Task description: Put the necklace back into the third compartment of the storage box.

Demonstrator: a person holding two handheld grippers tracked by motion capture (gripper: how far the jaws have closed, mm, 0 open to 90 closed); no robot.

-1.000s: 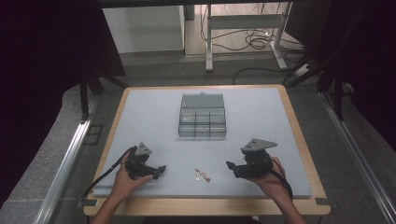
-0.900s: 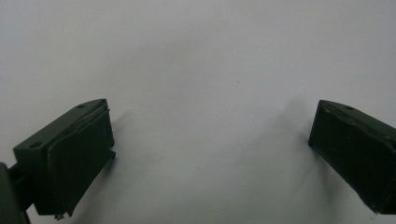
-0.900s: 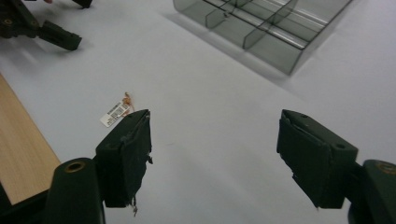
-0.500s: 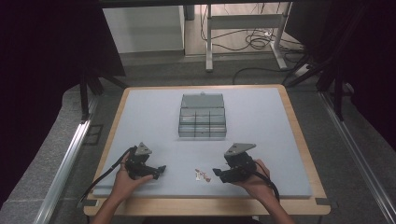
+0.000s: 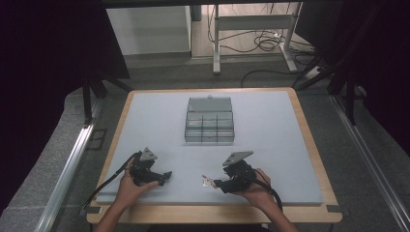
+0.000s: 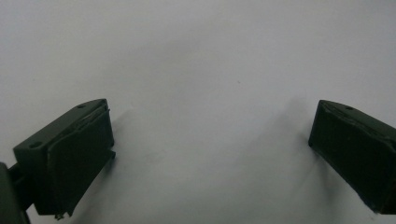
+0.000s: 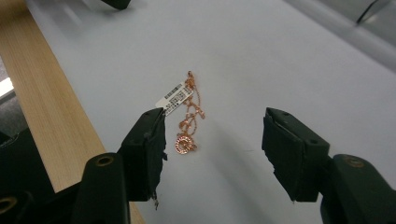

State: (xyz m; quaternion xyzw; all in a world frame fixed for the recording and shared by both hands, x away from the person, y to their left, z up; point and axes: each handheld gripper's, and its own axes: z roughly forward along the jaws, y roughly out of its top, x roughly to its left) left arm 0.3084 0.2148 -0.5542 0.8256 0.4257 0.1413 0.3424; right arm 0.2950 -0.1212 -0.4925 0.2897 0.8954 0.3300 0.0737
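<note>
Necklace of rose-gold chain with a white tag, lying on the grey mat near the front edge, long axis running away between the jaws. Nearer the right gripper, spread wide, chain just beside one jaw. Left gripper also wide, over bare mat.

Grey-topped table bears a clear compartment box; a necklace.

Each black claw carries a grey three-cornered plate, a trailing black cable and screwed jaws.
</note>
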